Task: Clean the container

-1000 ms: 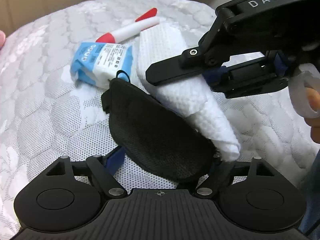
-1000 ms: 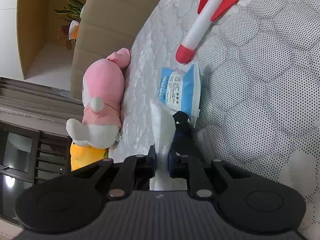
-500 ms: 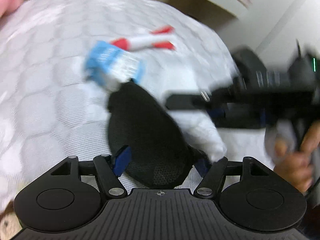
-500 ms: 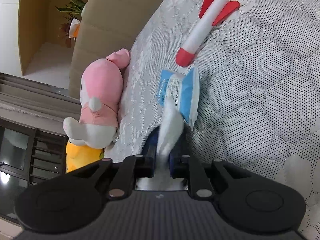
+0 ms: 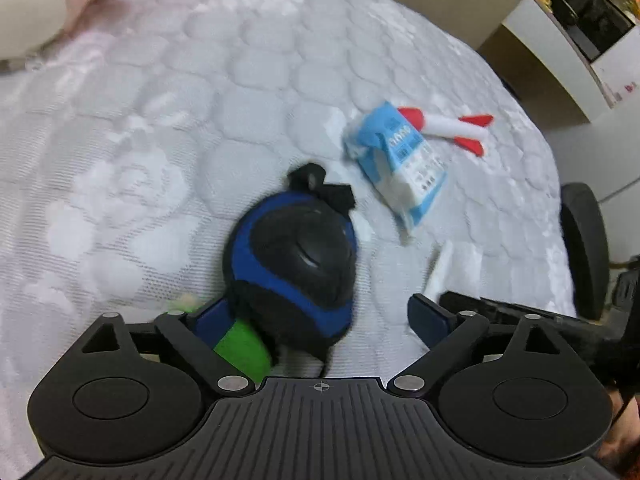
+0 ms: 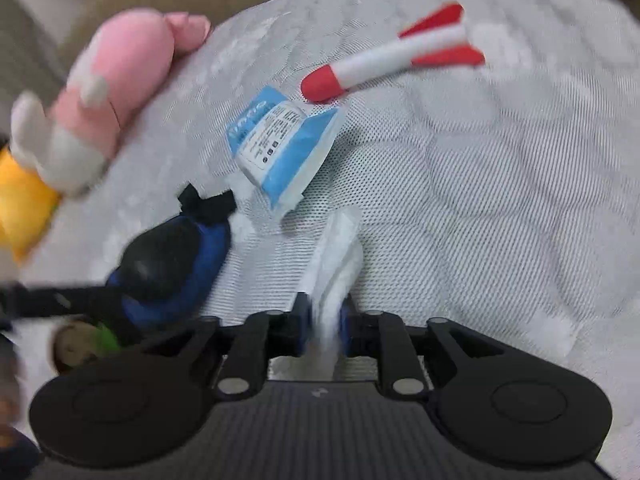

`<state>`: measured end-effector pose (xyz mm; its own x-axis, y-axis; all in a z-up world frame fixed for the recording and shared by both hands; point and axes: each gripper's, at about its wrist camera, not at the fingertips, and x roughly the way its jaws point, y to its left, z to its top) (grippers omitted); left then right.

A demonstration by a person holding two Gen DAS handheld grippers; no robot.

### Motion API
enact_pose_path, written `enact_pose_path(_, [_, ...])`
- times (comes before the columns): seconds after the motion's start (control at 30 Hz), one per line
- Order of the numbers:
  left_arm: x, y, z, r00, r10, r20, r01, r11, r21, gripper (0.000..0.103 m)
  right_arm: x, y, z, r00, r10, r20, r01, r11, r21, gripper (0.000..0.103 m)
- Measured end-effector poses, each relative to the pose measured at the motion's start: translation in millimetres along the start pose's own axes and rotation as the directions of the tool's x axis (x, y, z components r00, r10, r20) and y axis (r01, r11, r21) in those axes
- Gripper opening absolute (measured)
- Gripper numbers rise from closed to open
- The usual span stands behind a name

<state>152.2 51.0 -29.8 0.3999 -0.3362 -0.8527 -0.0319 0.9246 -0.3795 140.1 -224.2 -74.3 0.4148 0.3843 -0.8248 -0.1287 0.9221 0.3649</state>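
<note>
A black and blue soft pouch lies on the white quilted mattress, closed side up, between the fingers of my left gripper, whose jaws stand wide apart. Its left finger touches the pouch's side; the right finger stands clear. The pouch also shows in the right wrist view. My right gripper is shut on a folded white paper towel, held to the right of the pouch. The towel's tip shows in the left wrist view.
A blue and white tissue pack and a red and white toy rocket lie behind the pouch. A pink plush toy sits at the mattress's left edge. Furniture stands beyond the bed.
The pouch was open with the towel wiping inside; now it lies on the mattress turned over. My left gripper has opened. My right gripper has pulled the towel out to the right.
</note>
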Motion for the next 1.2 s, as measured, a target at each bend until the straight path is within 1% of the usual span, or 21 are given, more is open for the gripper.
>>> enact_pose_path(0.07, [-14.1, 5.6, 1.2, 1.0, 0.011, 0.018, -0.01, 1.0, -0.012, 0.1, -1.1, 4.9, 0.1, 1.0, -0.005, 0.009, 0.005, 0.999, -0.034, 0.028])
enact_pose_path(0.1, [-22.3, 7.6, -0.2, 0.999, 0.018, 0.029, -0.018, 1.0, -0.001, 0.1, -2.9, 4.9, 1.2, 1.0, 0.025, 0.017, -0.025, 0.999, -0.025, 0.034])
enact_pose_path(0.17, [-31.8, 8.3, -2.8, 0.997, 0.054, 0.055, -0.056, 0.998, 0.034, 0.101, -10.7, -1.7, 5.6, 0.99, 0.136, 0.045, -0.138, 0.989, 0.044, 0.044])
enact_pose_path(0.23, [-33.3, 4.6, -5.1, 0.99, 0.113, 0.082, -0.12, 0.989, 0.086, 0.101, -20.9, -11.6, 12.7, 0.967, 0.235, 0.099, -0.247, 0.959, 0.137, 0.057])
enact_pose_path(0.27, [-30.9, 0.9, -5.5, 0.986, 0.139, 0.095, -0.15, 0.981, 0.122, 0.102, -25.5, -16.2, 16.2, 0.963, 0.238, 0.13, -0.257, 0.952, 0.166, 0.068])
enact_pose_path(0.33, [-18.4, -12.8, -3.6, 0.978, 0.18, 0.108, -0.201, 0.953, 0.226, 0.102, -33.3, -24.9, 21.9, 0.968, 0.17, 0.184, -0.203, 0.962, 0.184, 0.071])
enact_pose_path(0.4, [1.3, -31.0, -1.0, 0.969, 0.223, 0.106, -0.246, 0.901, 0.358, 0.102, -32.5, -27.0, 25.2, 0.979, 0.04, 0.201, -0.072, 0.986, 0.151, 0.071])
enact_pose_path(0.43, [13.4, -41.9, -1.7, 0.961, 0.253, 0.112, -0.277, 0.856, 0.437, 0.102, -29.8, -27.7, 26.0, 0.979, -0.006, 0.202, -0.023, 0.99, 0.14, 0.071])
enact_pose_path(0.53, [51.9, -63.8, -10.4, 0.922, 0.359, 0.147, -0.369, 0.695, 0.617, 0.102, -19.1, -30.8, 25.8, 0.986, -0.02, 0.167, -0.004, 0.99, 0.142, 0.073])
enact_pose_path(0.57, [60.8, -66.1, -15.0, 0.917, 0.37, 0.149, -0.373, 0.663, 0.649, 0.102, -15.9, -32.1, 24.9, 0.989, -0.005, 0.151, -0.018, 0.989, 0.148, 0.075])
enact_pose_path(0.63, [62.3, -66.9, -19.7, 0.932, 0.332, 0.142, -0.341, 0.68, 0.649, 0.102, -9.3, -32.6, 23.3, 0.992, 0.011, 0.124, -0.029, 0.99, 0.142, 0.076])
enact_pose_path(0.7, [54.5, -67.4, -19.0, 0.974, 0.22, 0.06, -0.209, 0.754, 0.623, 0.102, -6.6, -24.5, 20.5, 0.992, -0.012, 0.123, 0.0, 0.996, 0.095, 0.076])
enact_pose_path(0.73, [51.5, -68.8, -19.8, 0.987, 0.16, 0.001, -0.128, 0.786, 0.605, 0.102, -6.9, -20.0, 18.9, 0.991, -0.027, 0.131, 0.018, 0.998, 0.067, 0.076])
enact_pose_path(0.77, [48.7, -70.4, -21.0, 0.993, 0.099, -0.06, -0.046, 0.813, 0.581, 0.102, -9.0, -16.3, 18.0, 0.988, -0.042, 0.148, 0.036, 0.998, 0.043, 0.077])
enact_pose_path(0.83, [46.6, -76.8, -28.5, 0.989, 0.061, -0.136, 0.028, 0.817, 0.576, 0.102, -13.5, -9.7, 16.3, 0.979, -0.075, 0.191, 0.076, 0.997, 0.005, 0.077])
enact_pose_path(0.9, [41.7, -80.3, -34.4, 0.985, 0.093, -0.143, 0.011, 0.801, 0.599, 0.102, -21.5, -2.8, 15.4, 0.967, -0.101, 0.233, 0.107, 0.994, -0.016, 0.077])
enact_pose_path(0.97, [24.7, -74.5, -31.8, 0.988, 0.135, -0.082, -0.064, 0.817, 0.573, 0.102, -22.9, 5.5, 21.1, 0.96, -0.102, 0.262, 0.117, 0.992, -0.043, 0.077])
enact_pose_path(1.03, [0.3, -61.0, -25.4, 0.987, 0.162, -0.004, -0.136, 0.841, 0.524, 0.102, -15.2, 21.4, 33.5, 0.95, -0.106, 0.294, 0.153, 0.978, -0.143, 0.077])
enact_pose_path(1.1, [-23.4, -43.2, -19.3, 0.978, 0.197, 0.071, -0.207, 0.858, 0.469, 0.103, 1.3, 42.9, 46.1, 0.936, -0.132, 0.326, 0.233, 0.927, -0.295, 0.077])
enact_pose_path(1.13, [-32.5, -30.9, -15.7, 0.974, 0.204, 0.093, -0.224, 0.878, 0.423, 0.103, 11.5, 52.7, 52.7, 0.933, -0.136, 0.332, 0.259, 0.896, -0.361, 0.077])
enact_pose_path(1.2, [-47.3, -3.8, -8.1, 0.969, 0.216, 0.119, -0.242, 0.921, 0.305, 0.103, 35.3, 67.0, 66.9, 0.949, -0.109, 0.296, 0.24, 0.858, -0.453, 0.081])
